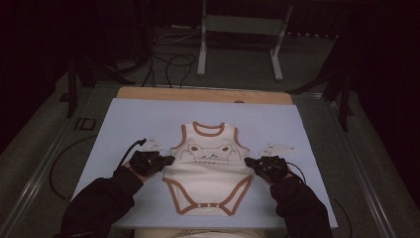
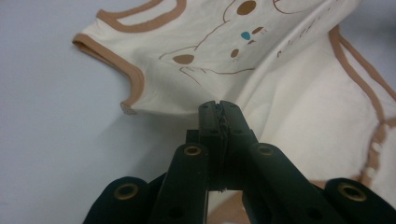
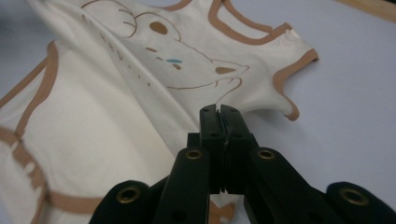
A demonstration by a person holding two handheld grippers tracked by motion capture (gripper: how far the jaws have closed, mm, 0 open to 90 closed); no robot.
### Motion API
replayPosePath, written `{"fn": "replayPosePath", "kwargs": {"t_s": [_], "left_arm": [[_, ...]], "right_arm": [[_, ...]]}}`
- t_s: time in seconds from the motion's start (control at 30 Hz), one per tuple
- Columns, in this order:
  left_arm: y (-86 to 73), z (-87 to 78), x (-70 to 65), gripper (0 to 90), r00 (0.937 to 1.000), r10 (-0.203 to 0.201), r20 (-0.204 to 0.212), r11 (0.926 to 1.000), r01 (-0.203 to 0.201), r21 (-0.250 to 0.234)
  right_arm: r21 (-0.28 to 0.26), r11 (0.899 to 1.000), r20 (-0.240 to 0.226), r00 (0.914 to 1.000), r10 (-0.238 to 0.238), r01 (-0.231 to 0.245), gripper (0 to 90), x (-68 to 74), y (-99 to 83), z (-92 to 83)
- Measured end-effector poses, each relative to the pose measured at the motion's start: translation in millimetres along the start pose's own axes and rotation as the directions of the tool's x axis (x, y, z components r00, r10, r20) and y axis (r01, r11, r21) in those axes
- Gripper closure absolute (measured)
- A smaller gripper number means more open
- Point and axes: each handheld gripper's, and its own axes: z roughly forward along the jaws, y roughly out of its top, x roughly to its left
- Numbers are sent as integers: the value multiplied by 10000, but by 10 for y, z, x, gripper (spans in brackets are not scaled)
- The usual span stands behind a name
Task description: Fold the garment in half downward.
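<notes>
I have one baby bodysuit (image 1: 208, 171) lying in the middle of the frame on the pale blue sheet (image 1: 124, 124) that covers the counter (image 1: 198, 94), neck opening toward the top, snap crotch toward the bottom. My left gripper (image 1: 167, 159) is pinched tight on its side edge at the left of the garment, and my right gripper (image 1: 249, 162) is clamped the same way on the edge at the right; in each gripper view the jaws meet with the cream cloth caught between them, just under an armhole. To fold it well, I judge I should lift both sides evenly, keep the cloth taut between my grippers so the printed bear face does not wrinkle, and lay the fold so the brown trims line up. Uneven height could skew the fold. Counted: one bodysuit, two grippers, three snaps (image 1: 208, 205) at the crotch, and two small white tags (image 1: 152, 145) lying on the sheet, one to each side of the garment.
</notes>
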Motion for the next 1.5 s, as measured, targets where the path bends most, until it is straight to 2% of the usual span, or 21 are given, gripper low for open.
{"fn": "replayPosePath", "kwargs": {"t_s": [0.13,0.3,0.6,0.73,0.77,0.97,1.17,1.37,1.5], "left_arm": [[-88,-35,-96,900,9998,130,181,9998,-132,139],[-178,-72,-205,900,9994,111,343,9999,-113,35],[-358,-68,-381,900,9981,290,539,9991,-306,307],[-412,-56,-429,900,9975,220,671,9990,-246,379],[-426,-55,-444,900,9975,302,636,9987,-328,399],[-516,-48,-493,900,9958,127,910,9985,-175,521],[-595,-46,-535,900,9952,18,980,9984,-74,567],[-655,-12,-588,900,9953,195,954,9967,-269,765],[-698,17,-576,899,9947,107,1026,9960,-196,867]], "right_arm": [[145,9999,-62,10000,-69,70,896,77,-84,-20],[290,9991,-24,9996,-294,294,895,172,-169,-53],[361,9993,-286,9996,-75,85,895,261,-344,-126],[450,9990,-374,9993,66,-49,895,301,-412,-131],[471,9989,-398,9992,29,-10,894,311,-423,-131],[551,9985,-421,9991,-48,72,894,350,-482,-163],[751,9972,-586,9983,4,40,894,363,-574,-188],[868,9962,-655,9978,61,-4,894,389,-635,-177],[957,9954,-733,9972,154,-84,894,397,-665,-166]]}}
